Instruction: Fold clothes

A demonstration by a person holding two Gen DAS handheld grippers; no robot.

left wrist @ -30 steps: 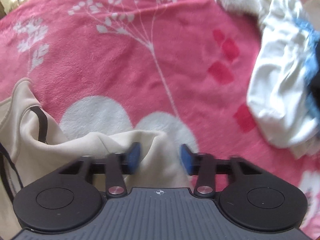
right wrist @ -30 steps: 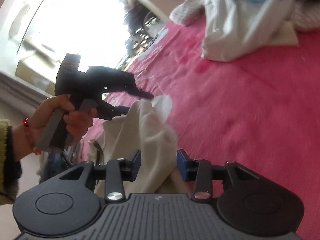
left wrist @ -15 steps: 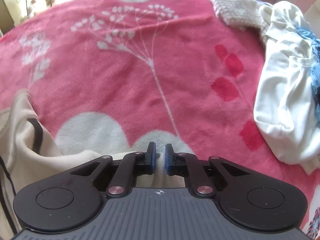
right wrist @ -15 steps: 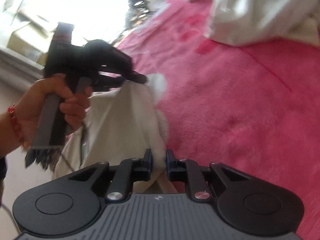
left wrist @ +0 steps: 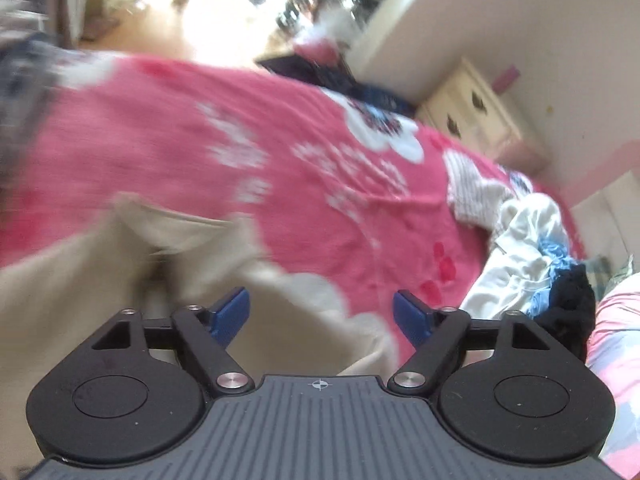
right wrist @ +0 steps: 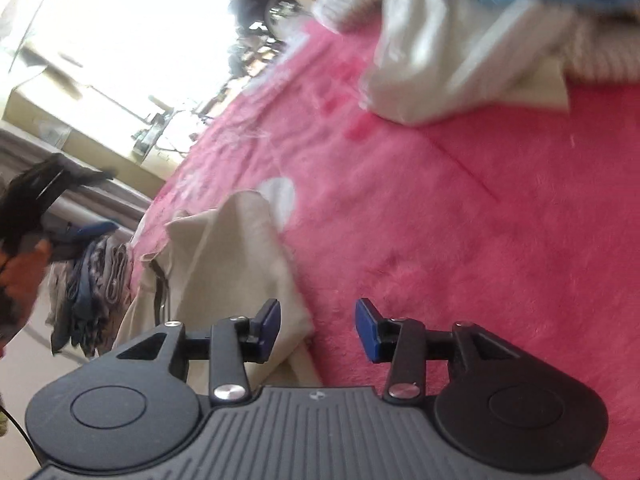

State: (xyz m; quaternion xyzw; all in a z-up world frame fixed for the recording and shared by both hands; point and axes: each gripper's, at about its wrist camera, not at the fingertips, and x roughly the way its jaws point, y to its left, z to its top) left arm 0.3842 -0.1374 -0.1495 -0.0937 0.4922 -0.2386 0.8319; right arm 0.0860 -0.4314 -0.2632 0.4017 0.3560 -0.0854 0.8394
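Both grippers let go of the beige garment; it now lies loose on the pink blanket.

Half a second ago each pair of blue pads was pinched on beige cloth. Now the left gripper (left wrist: pixel 321 314) stands wide open with nothing between its fingers, and the right gripper (right wrist: pixel 316 326) is likewise spread and empty. The beige garment (left wrist: pixel 100 280) lies rumpled at 9 o'clock in the left wrist view, with one flap doubled over and a dark strap showing at its edge in the right wrist view. The pink floral blanket (left wrist: pixel 160 136) carries it. The pile of white and blue clothes (left wrist: pixel 528 256) sits well apart at 3 o'clock. Both views are motion-blurred. Judgement: one fold or laying-out stroke was just released. Whether the garment is fully folded cannot be told, since its outline is partly hidden.
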